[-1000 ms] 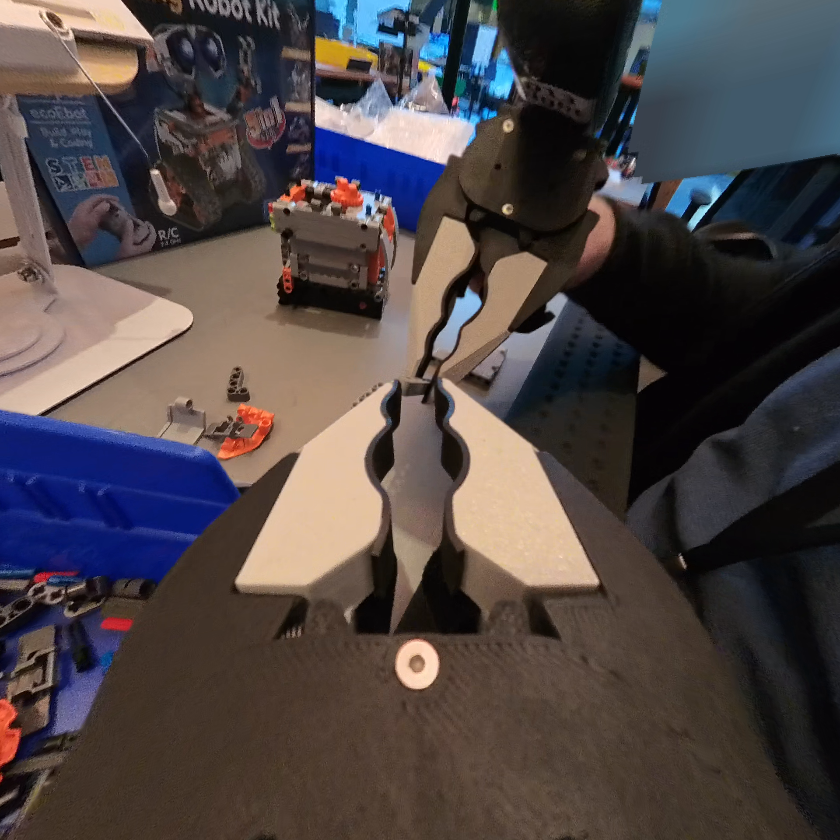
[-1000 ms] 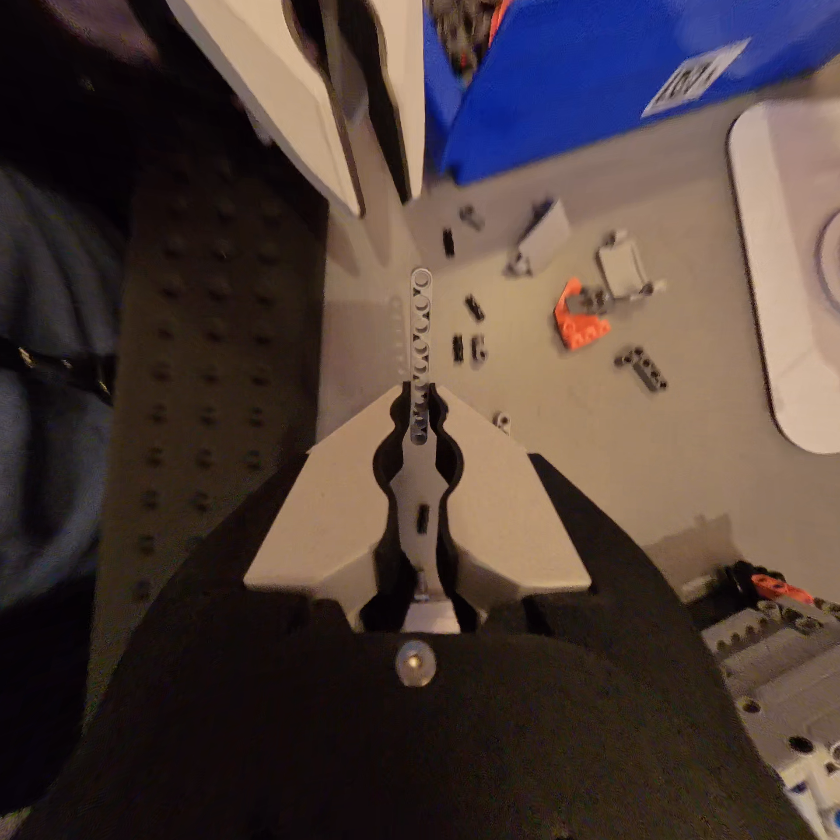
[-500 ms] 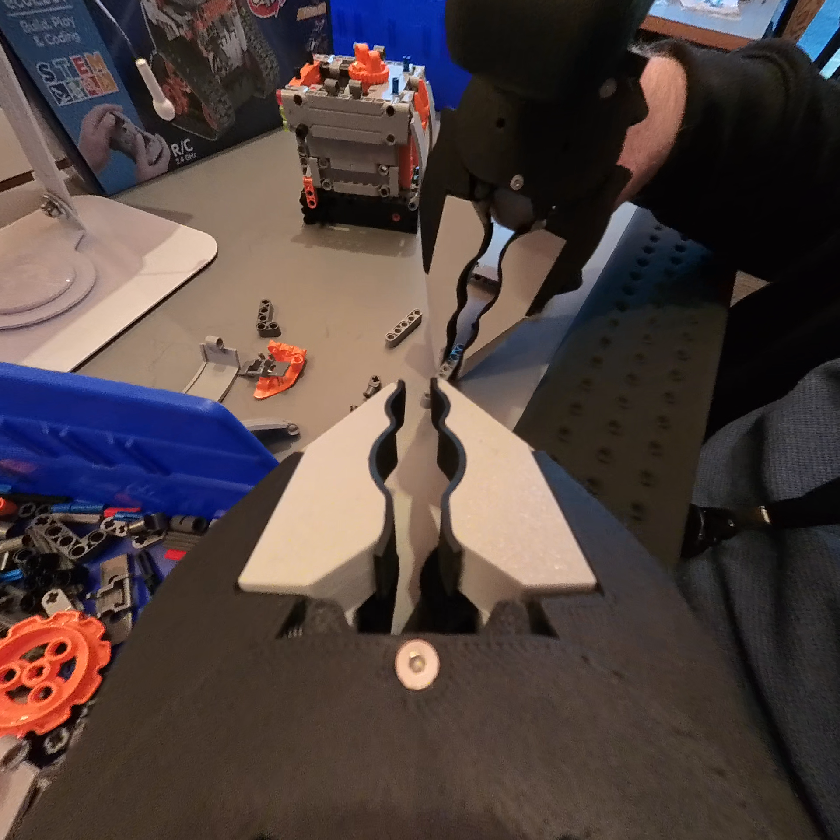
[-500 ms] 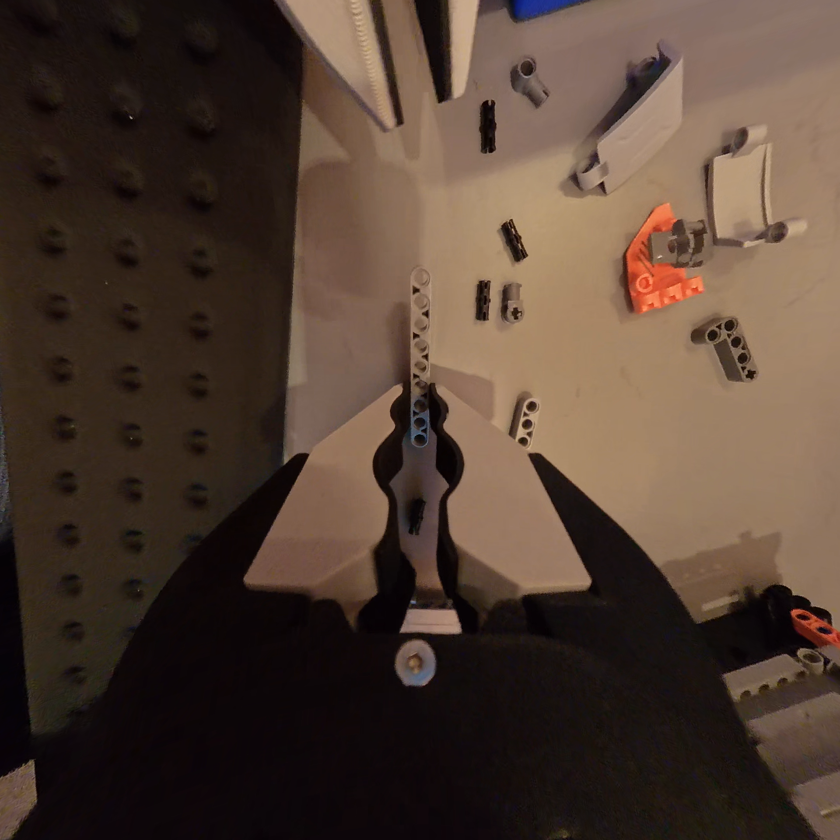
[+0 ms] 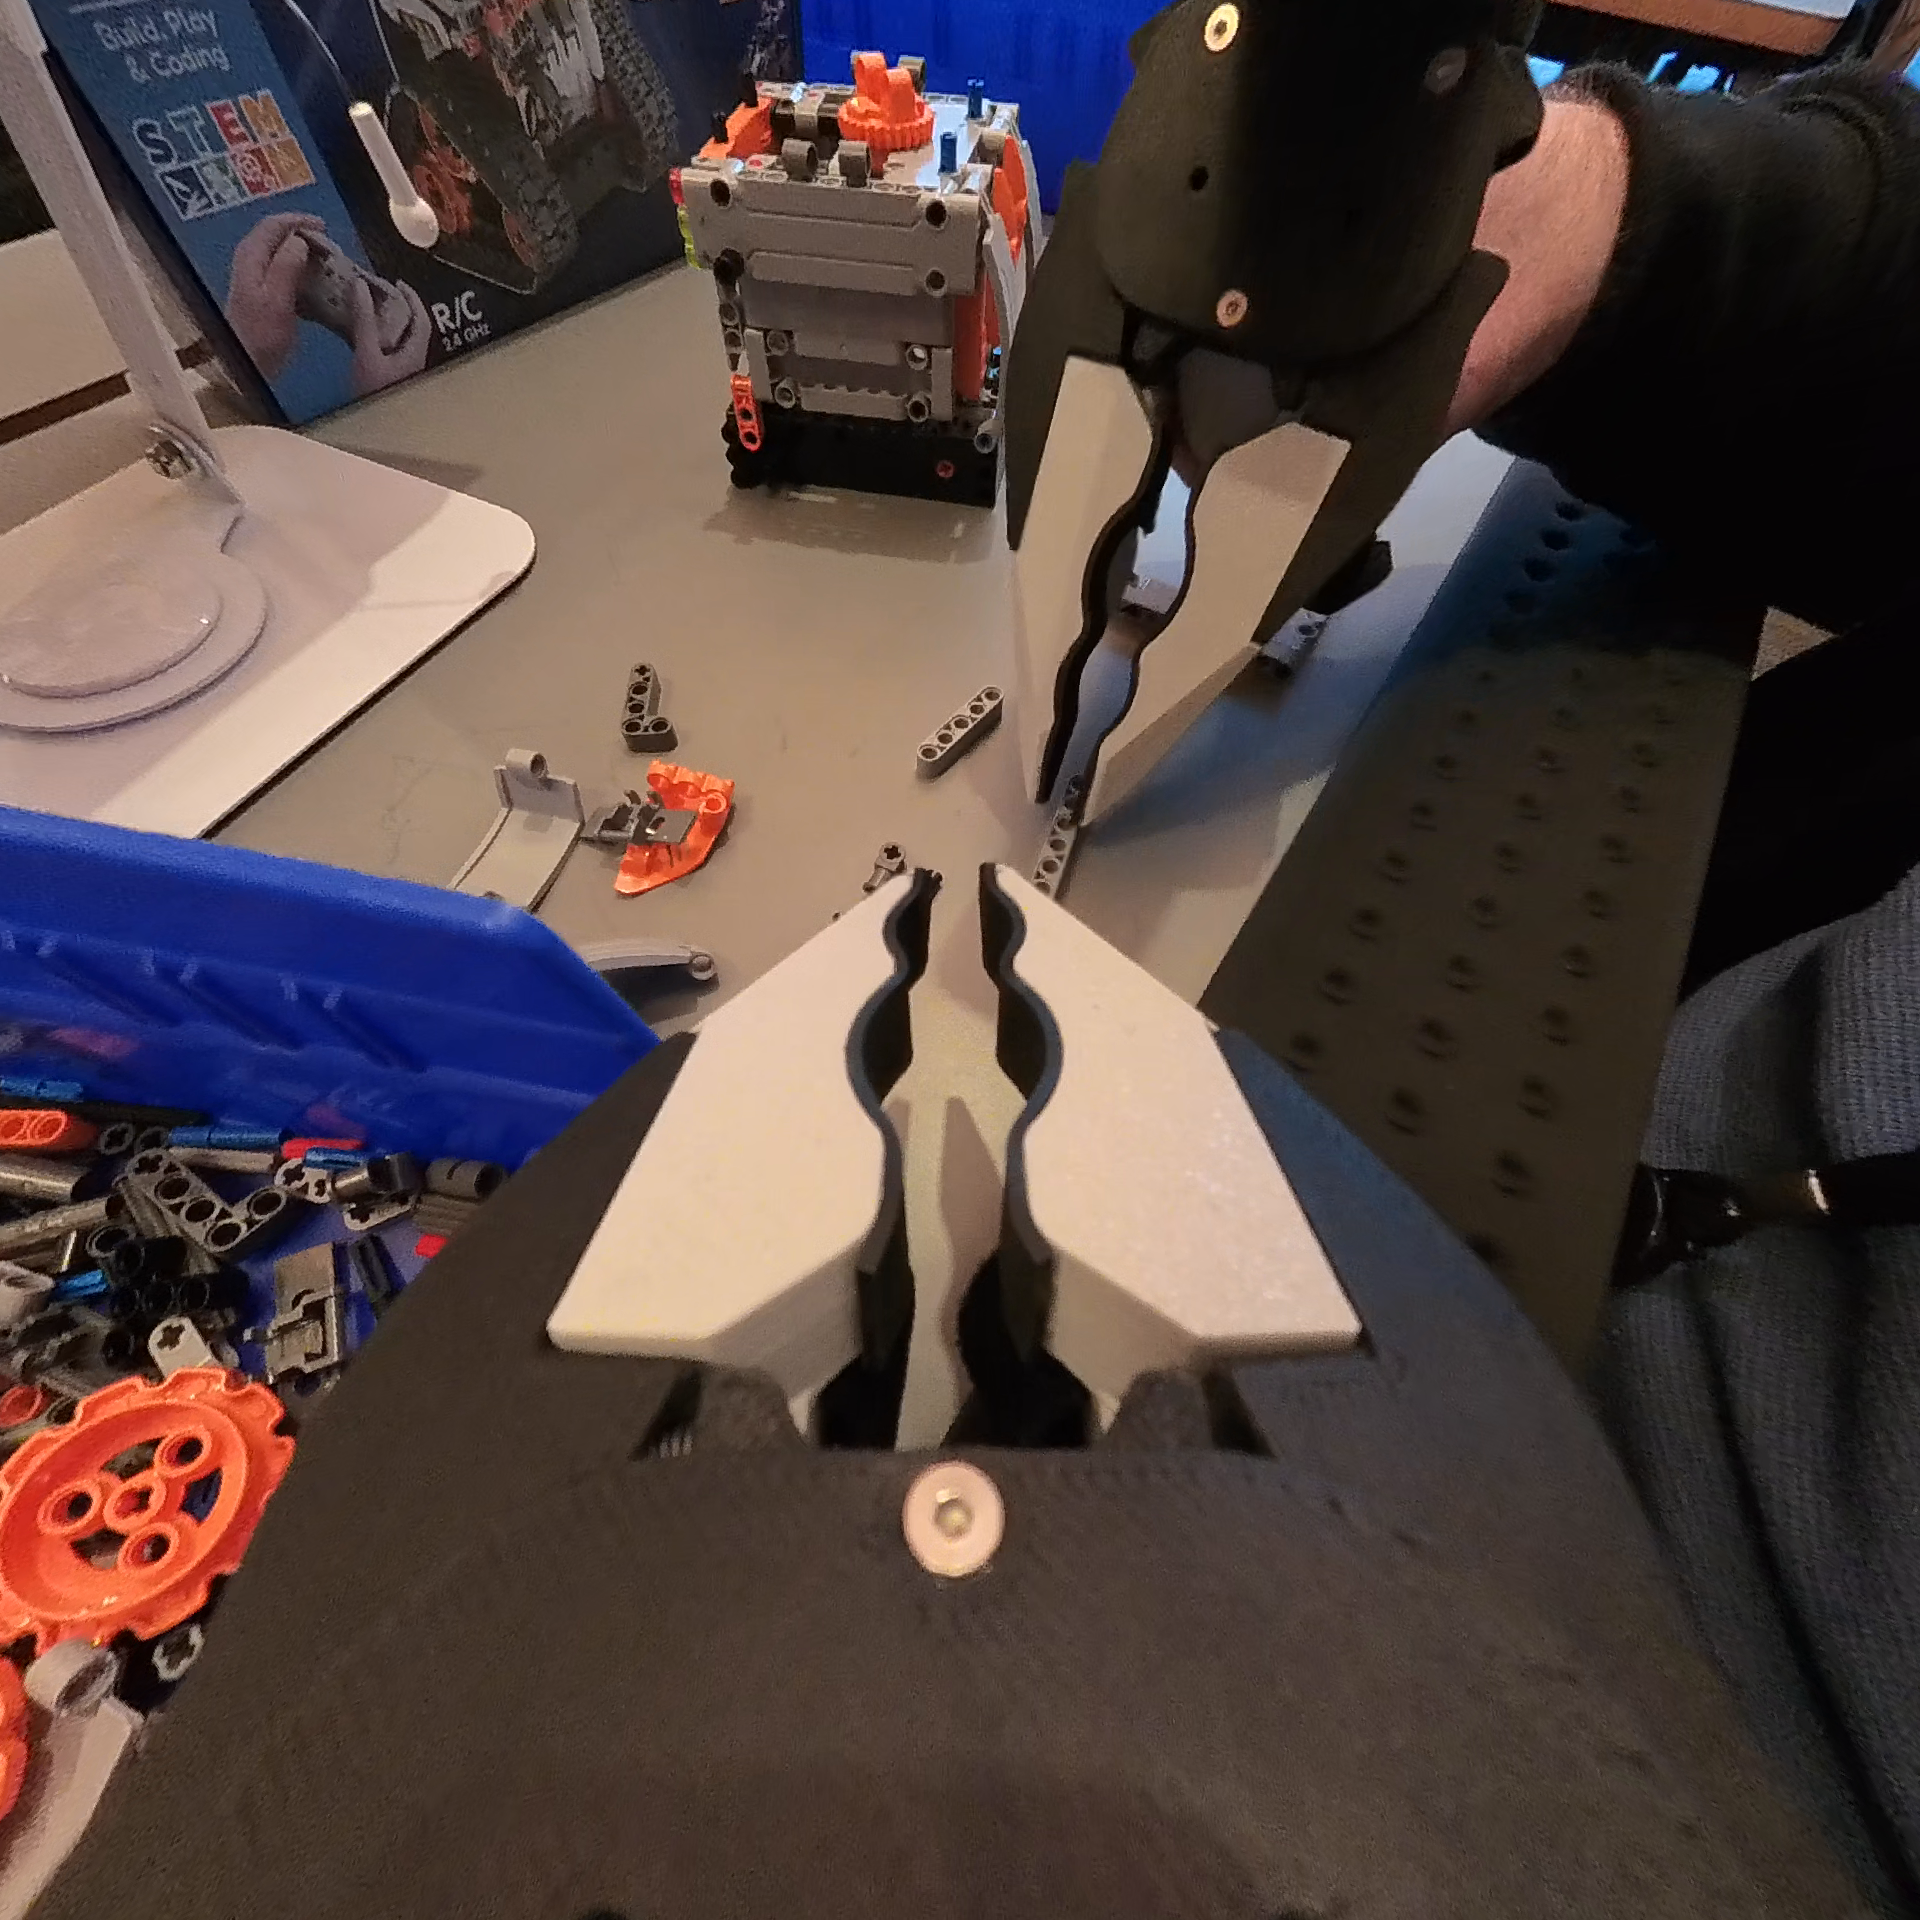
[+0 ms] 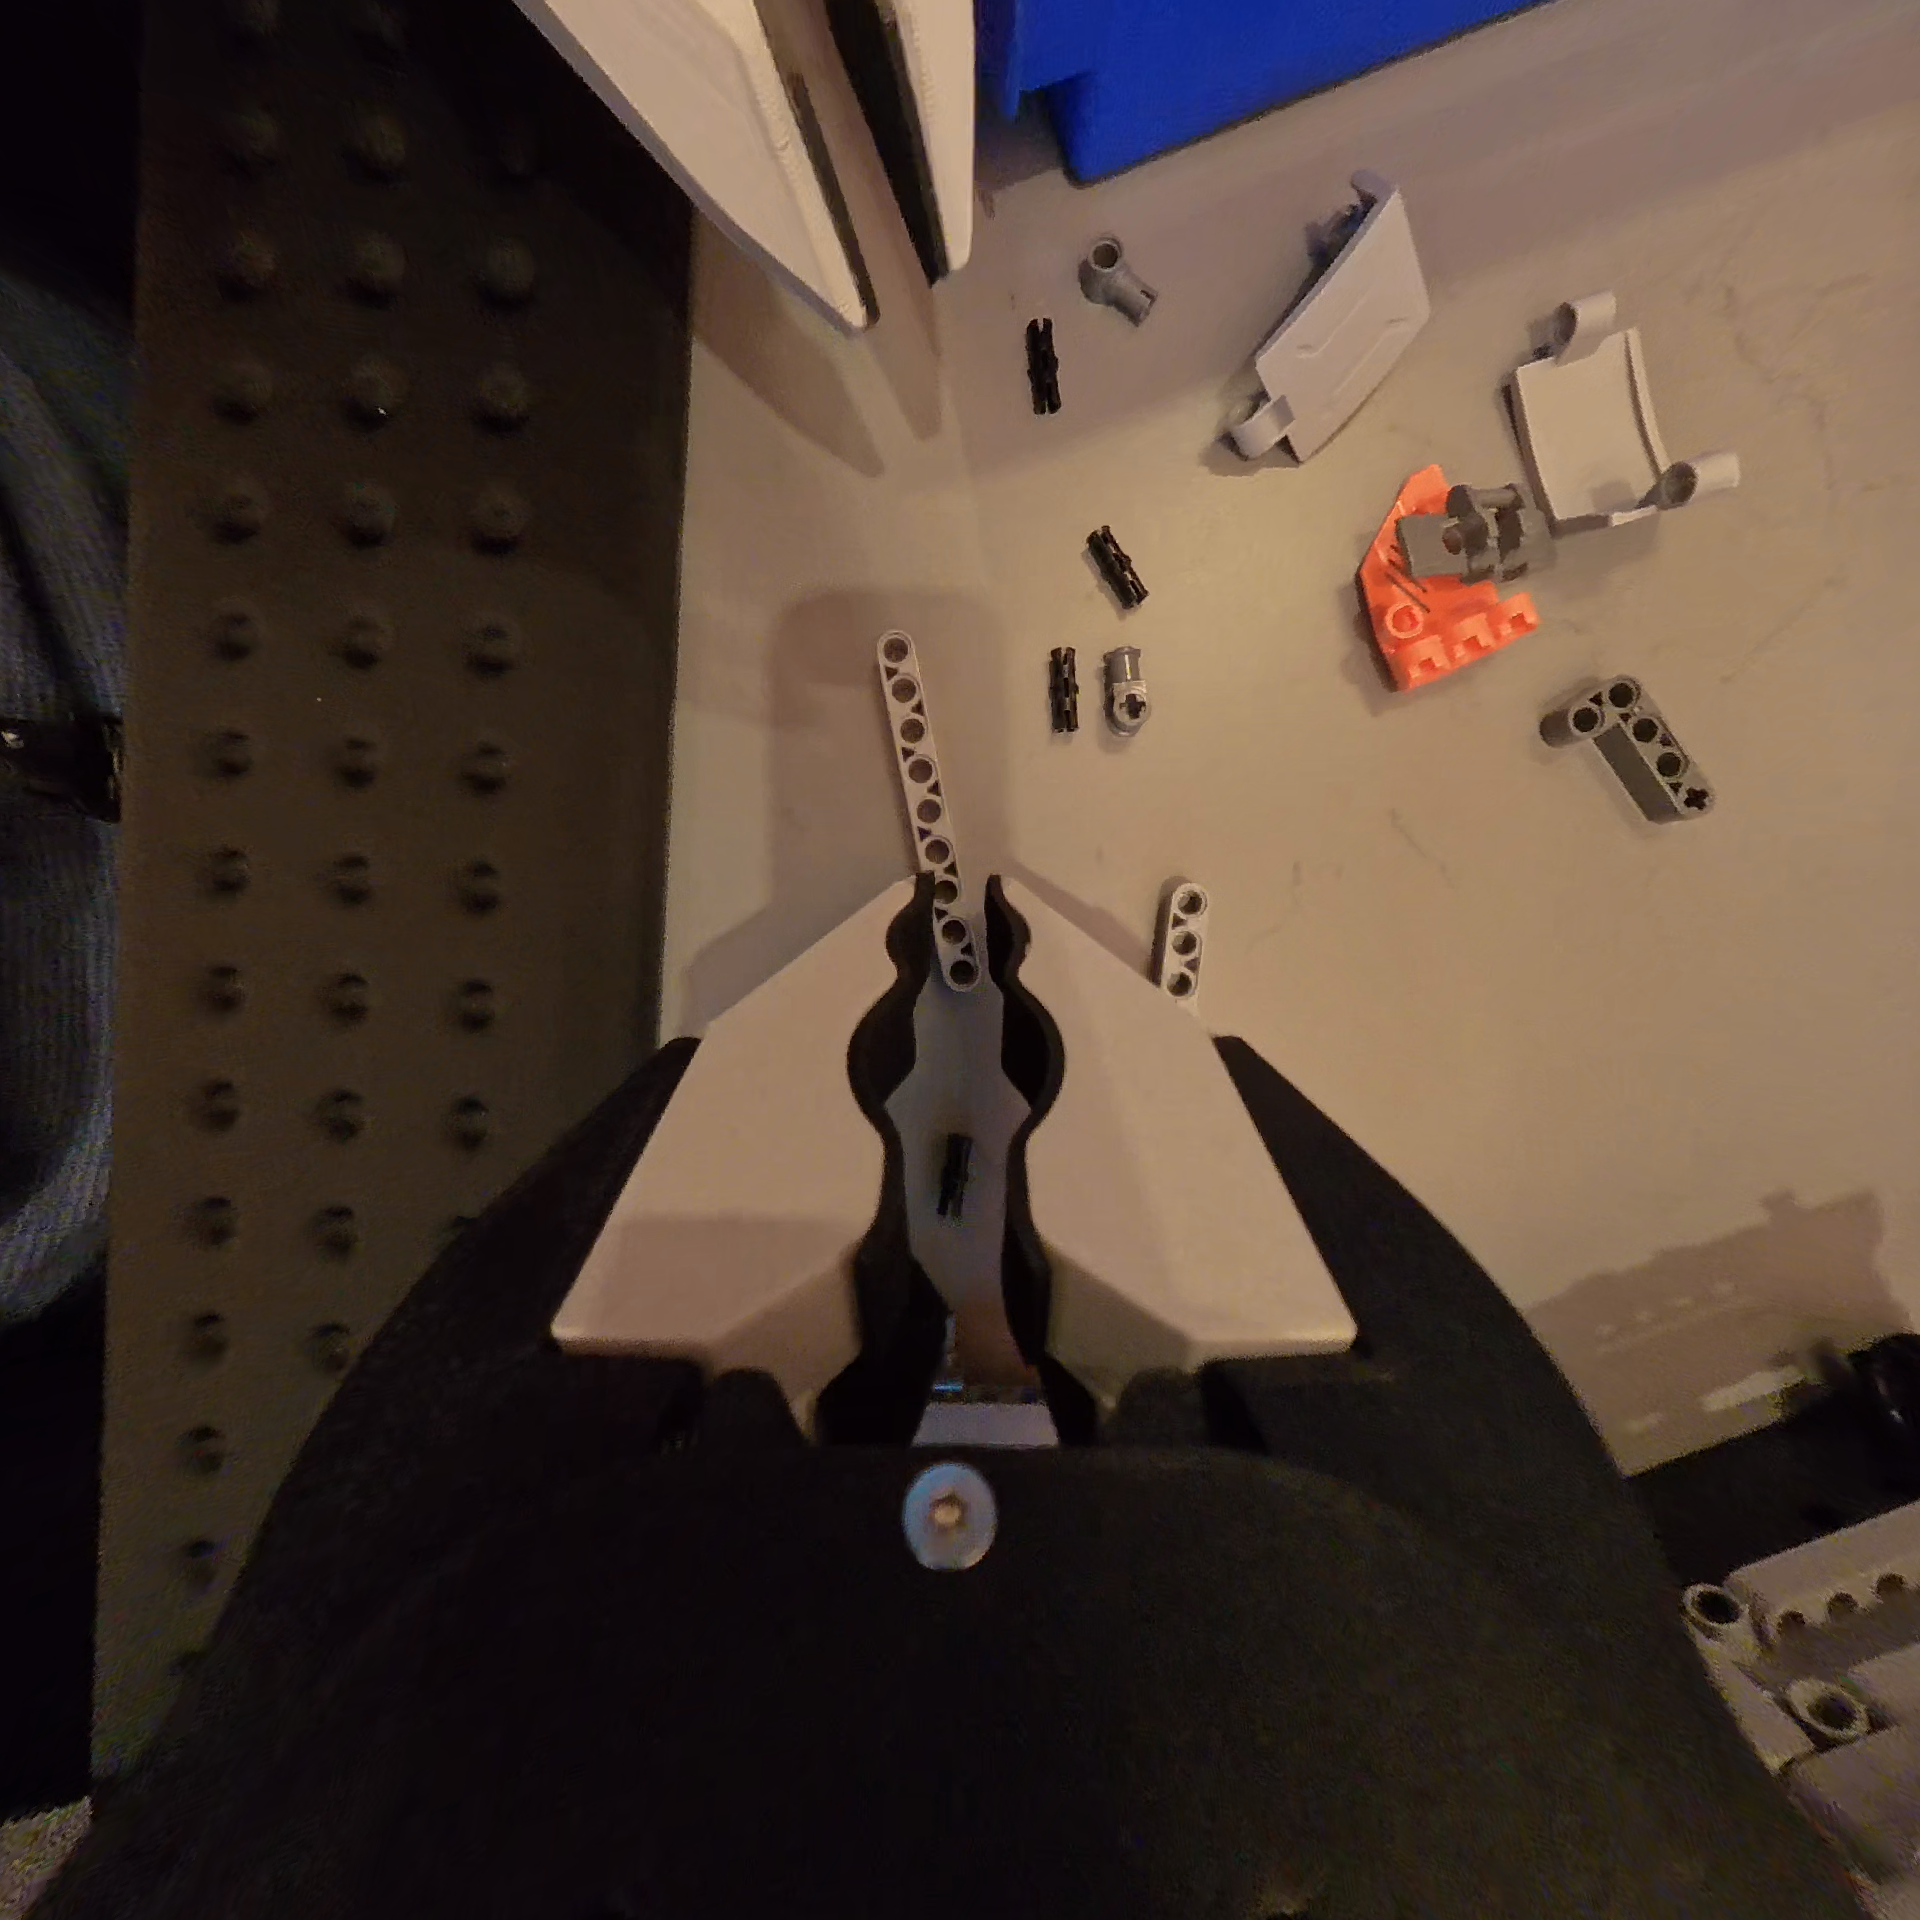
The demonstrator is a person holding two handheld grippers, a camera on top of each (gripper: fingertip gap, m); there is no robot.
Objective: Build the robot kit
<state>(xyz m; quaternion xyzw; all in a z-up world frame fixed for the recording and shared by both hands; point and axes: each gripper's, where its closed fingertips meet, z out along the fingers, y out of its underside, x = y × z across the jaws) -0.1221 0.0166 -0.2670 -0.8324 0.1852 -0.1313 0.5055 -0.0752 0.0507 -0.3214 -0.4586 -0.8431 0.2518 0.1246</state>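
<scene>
A long grey holed beam [image 6: 914,758] lies flat on the grey table, tilted left. Its near end sits between the tips of my right gripper [image 6: 954,883], whose jaws stand slightly apart with a sliver of gap beside the beam. In the left wrist view the right gripper [image 5: 1060,800] points down at the table with the beam [image 5: 1058,852] at its tips. My left gripper [image 5: 954,883] is narrowly open and empty, just short of the beam's far end. It also shows at the top of the right wrist view [image 6: 902,299].
Loose parts lie right of the beam: short grey beam [image 6: 1182,940], black pins [image 6: 1062,691], orange wedge [image 6: 1444,634], L-beam [image 6: 1631,748], grey panels [image 6: 1340,332]. A blue parts bin [image 5: 260,987], built model [image 5: 862,291], white stand base [image 5: 312,582] and black studded mat [image 5: 1455,883] surround them. Some 9 centimetres of space lies between my two pairs of fingers.
The right gripper came down to the table with the beam. The beam now lies tilted and loose between its tips. The left gripper has drawn back from the beam's end.
</scene>
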